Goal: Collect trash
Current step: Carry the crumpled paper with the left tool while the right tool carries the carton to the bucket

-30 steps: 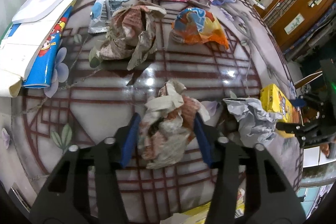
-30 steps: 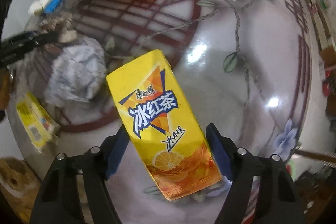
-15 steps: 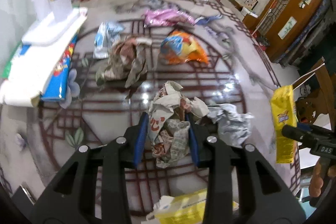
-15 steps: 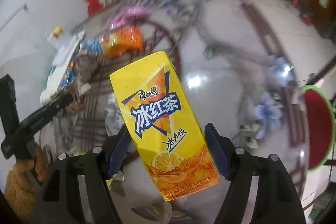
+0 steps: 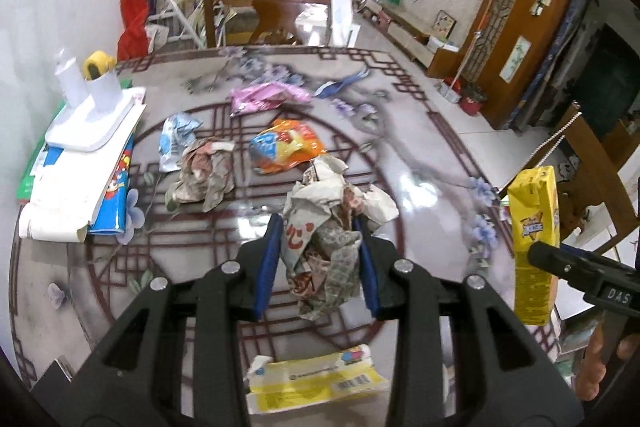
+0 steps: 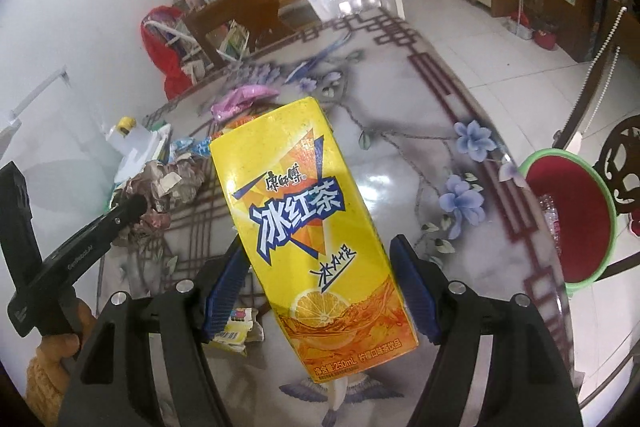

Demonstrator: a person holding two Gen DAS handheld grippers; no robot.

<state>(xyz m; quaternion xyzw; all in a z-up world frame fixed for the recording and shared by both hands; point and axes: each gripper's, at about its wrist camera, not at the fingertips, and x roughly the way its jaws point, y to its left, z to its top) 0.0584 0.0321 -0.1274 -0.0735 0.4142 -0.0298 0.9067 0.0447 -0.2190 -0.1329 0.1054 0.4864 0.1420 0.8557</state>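
My left gripper (image 5: 318, 255) is shut on a crumpled wad of printed paper (image 5: 320, 223) and holds it above the patterned round table (image 5: 400, 131). My right gripper (image 6: 318, 267) is shut on a yellow iced-tea carton (image 6: 308, 227), which its blue pads clamp on both sides, tilted, over the table's edge. The left wrist view shows that carton (image 5: 534, 239) at the far right, in the other gripper. The right wrist view shows the left gripper's finger (image 6: 132, 207) with the paper wad (image 6: 160, 187) at the left.
On the table lie an orange snack bag (image 5: 286, 147), a pink wrapper (image 5: 264, 97), another crumpled paper (image 5: 204, 175), a blue-white wrapper (image 5: 178, 135) and a flat yellow wrapper (image 5: 316, 377). Books and a white stand (image 5: 88, 123) sit at the left. A red bin with a green rim (image 6: 572, 223) stands beside the table.
The left jaws closed tighter on the paper wad and lifted it off the table. The right gripper rose and rolled with the carton; the table now lies farther below both.
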